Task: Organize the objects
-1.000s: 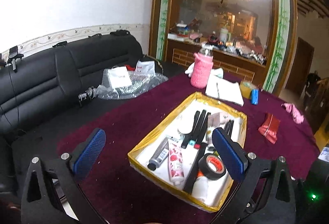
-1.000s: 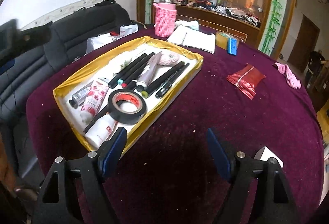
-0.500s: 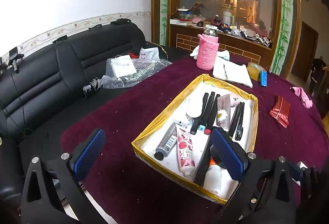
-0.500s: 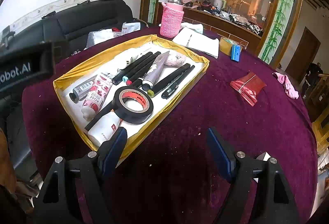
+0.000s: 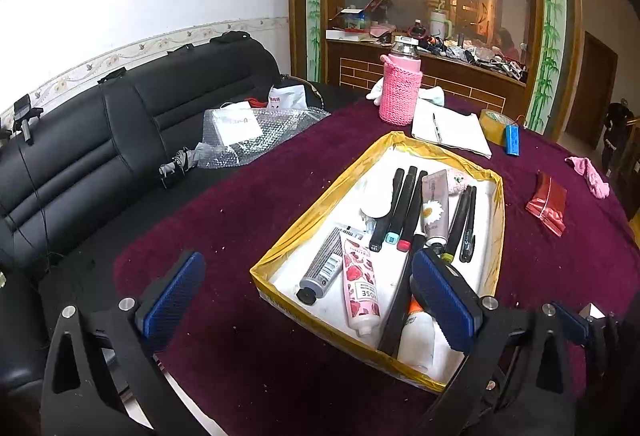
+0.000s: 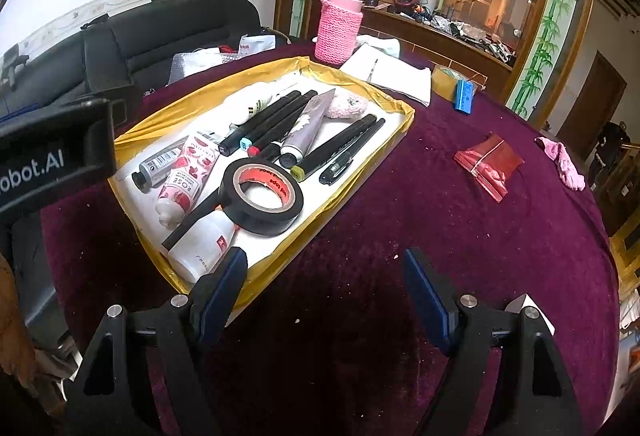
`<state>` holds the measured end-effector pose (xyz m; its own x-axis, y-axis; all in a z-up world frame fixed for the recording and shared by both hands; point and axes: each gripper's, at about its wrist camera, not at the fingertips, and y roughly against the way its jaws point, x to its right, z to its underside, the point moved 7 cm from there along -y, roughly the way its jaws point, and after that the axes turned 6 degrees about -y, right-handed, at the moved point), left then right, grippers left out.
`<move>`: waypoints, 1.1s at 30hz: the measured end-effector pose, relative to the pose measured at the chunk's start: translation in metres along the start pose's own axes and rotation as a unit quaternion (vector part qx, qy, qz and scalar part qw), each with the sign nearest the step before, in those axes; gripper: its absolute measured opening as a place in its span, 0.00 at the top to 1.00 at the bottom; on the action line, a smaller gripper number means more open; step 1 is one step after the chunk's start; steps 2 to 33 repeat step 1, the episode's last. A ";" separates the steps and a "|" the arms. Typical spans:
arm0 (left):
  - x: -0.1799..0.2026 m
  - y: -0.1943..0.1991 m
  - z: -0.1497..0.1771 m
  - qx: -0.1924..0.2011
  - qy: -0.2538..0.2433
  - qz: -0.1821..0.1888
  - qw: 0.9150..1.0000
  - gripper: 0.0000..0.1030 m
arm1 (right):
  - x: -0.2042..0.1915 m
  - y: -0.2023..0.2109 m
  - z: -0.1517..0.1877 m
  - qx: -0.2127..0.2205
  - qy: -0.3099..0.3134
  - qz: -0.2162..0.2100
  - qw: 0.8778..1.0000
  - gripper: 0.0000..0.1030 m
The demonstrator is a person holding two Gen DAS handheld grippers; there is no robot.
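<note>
A yellow-rimmed white tray (image 5: 324, 202) (image 6: 192, 96) sits on the maroon table. It holds black markers (image 5: 404, 204) (image 6: 272, 120), a rose hand-cream tube (image 5: 360, 286) (image 6: 186, 172), a grey tube (image 5: 326, 264), a black tape roll (image 6: 262, 192), a white bottle (image 6: 202, 246) and pens (image 6: 340, 148). My left gripper (image 5: 308, 300) is open and empty over the tray's near left corner. My right gripper (image 6: 326, 292) is open and empty above the cloth, just off the tray's near right edge.
A pink knitted bottle (image 5: 400, 92) (image 6: 338, 28), a notebook (image 5: 450, 130), a tan tape roll (image 6: 444, 78), a blue block (image 6: 464, 96), a red packet (image 6: 488, 164) and a pink cloth (image 6: 562, 162) lie beyond the tray. A black sofa (image 5: 80, 144) with bubble wrap (image 5: 256, 134) lies to the left.
Both grippers have moved nearer the tray, which looks larger now. Both stay open and empty. Nothing in the tray has moved.
</note>
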<state>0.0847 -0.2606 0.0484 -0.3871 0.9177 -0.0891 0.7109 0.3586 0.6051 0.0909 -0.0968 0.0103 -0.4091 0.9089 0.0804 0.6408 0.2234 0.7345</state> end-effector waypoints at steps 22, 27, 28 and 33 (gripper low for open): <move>0.000 0.000 0.000 -0.003 0.001 0.002 1.000 0.00 | 0.000 0.000 0.000 0.000 0.000 0.000 1.000 0.27; 0.000 0.000 0.000 -0.003 0.001 0.002 1.000 0.00 | 0.000 0.000 0.000 0.000 0.000 0.000 1.000 0.27; 0.000 0.000 0.000 -0.003 0.001 0.002 1.000 0.00 | 0.000 0.000 0.000 0.000 0.000 0.000 1.000 0.27; 0.000 0.000 0.000 -0.003 0.001 0.002 1.000 0.00 | 0.000 0.000 0.000 0.000 0.000 0.000 1.000 0.27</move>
